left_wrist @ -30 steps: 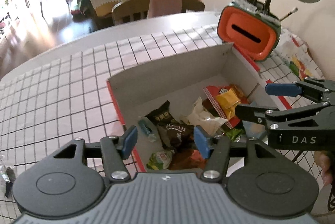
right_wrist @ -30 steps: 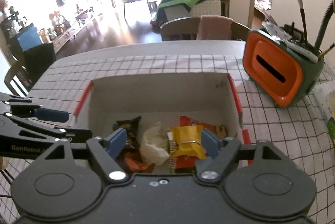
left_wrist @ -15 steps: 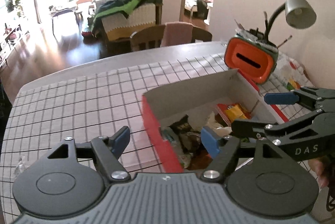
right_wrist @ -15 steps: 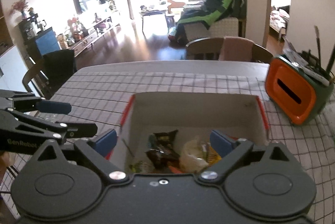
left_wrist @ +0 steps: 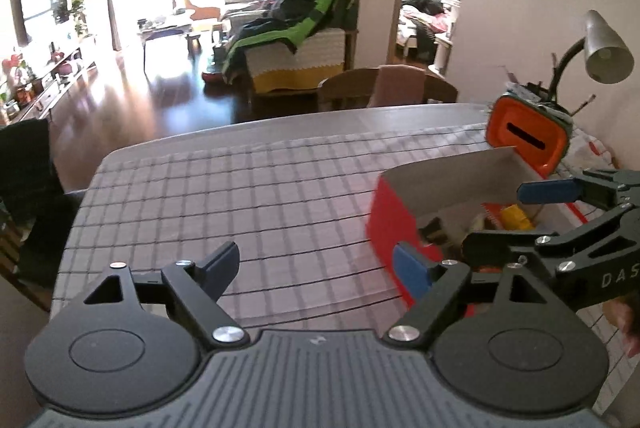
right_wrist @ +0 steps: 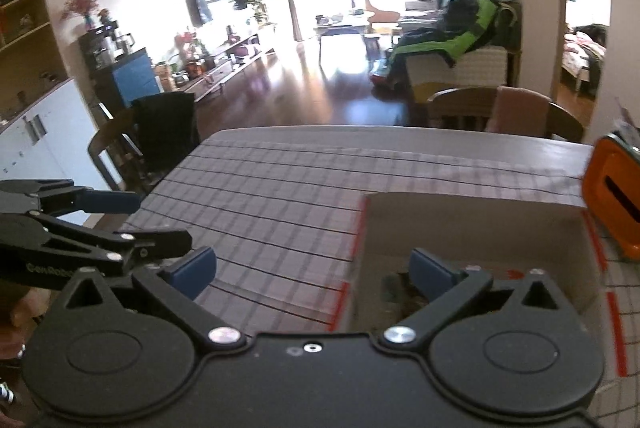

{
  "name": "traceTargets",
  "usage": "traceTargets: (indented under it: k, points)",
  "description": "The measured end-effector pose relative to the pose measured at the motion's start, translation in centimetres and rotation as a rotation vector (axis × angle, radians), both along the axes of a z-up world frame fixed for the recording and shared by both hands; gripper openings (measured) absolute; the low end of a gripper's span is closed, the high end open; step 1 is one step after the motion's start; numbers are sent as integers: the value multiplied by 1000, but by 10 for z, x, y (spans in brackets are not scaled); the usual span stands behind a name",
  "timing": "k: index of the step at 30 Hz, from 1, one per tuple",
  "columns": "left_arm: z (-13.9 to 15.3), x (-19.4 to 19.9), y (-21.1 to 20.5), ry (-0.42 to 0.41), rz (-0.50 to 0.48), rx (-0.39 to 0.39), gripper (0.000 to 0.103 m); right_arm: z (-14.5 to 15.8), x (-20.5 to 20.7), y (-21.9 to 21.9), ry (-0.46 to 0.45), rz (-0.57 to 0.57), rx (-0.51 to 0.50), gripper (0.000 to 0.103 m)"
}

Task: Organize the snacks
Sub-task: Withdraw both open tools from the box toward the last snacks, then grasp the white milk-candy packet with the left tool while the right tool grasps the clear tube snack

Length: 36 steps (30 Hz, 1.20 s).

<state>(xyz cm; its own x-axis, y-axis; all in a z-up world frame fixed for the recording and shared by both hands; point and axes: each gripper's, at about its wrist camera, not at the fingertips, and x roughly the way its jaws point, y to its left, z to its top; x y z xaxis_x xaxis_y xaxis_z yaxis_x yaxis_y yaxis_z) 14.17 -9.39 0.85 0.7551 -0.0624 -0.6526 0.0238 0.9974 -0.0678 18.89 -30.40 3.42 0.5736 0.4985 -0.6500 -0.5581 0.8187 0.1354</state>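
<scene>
Checked tablecloth [left_wrist: 248, 196] covers the dining table, living room behind. We use the red box [left_wrist: 390, 212] as landmark.

Far left of the box: bare cloth, no snacks lying on it that we can see in either view.

Left of the box: our left gripper [left_wrist: 316, 264] hovers over the cloth, jaws spread wide, nothing between them; its right pad sits in front of the box's red wall.

Inside the box: snacks [left_wrist: 508, 216], a yellow pack and some dark wrappers, loosely piled, blurry. In the right wrist view only a dark clump [right_wrist: 396, 288] shows at the box floor.

Over the box's near edge: our right gripper [right_wrist: 316, 272], jaws also wide apart, empty, straddling the left wall of the box.

Right of the box: orange holder [left_wrist: 528, 140] with pens, touching or just beside the box's far corner, lamp [left_wrist: 604, 48] above it.

Progress, as we judge it: snacks all look boxed, both claws released, so the task seems near done or finished; nothing obvious left to pick.
</scene>
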Motion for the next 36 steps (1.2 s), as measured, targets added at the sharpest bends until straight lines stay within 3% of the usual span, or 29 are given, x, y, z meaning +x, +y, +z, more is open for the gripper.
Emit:
traceTargets:
  k: [11, 15, 22, 28, 36]
  points:
    - [-30, -18, 86, 51, 101, -57, 85, -9, 0, 79, 22, 90, -36, 103]
    - [-45, -16, 115, 87, 181, -8, 85, -19, -2, 106, 43, 105, -62, 103]
    - [-67, -10, 160, 143, 248, -34, 85, -37, 3, 134, 80, 102, -83, 103]
    - [-88, 4, 198, 220, 328, -110, 85, -54, 9, 154, 112, 91, -110, 103]
    - [-123, 27, 246, 349, 448, -304, 84, -71, 19, 170, 150, 78, -137, 103]
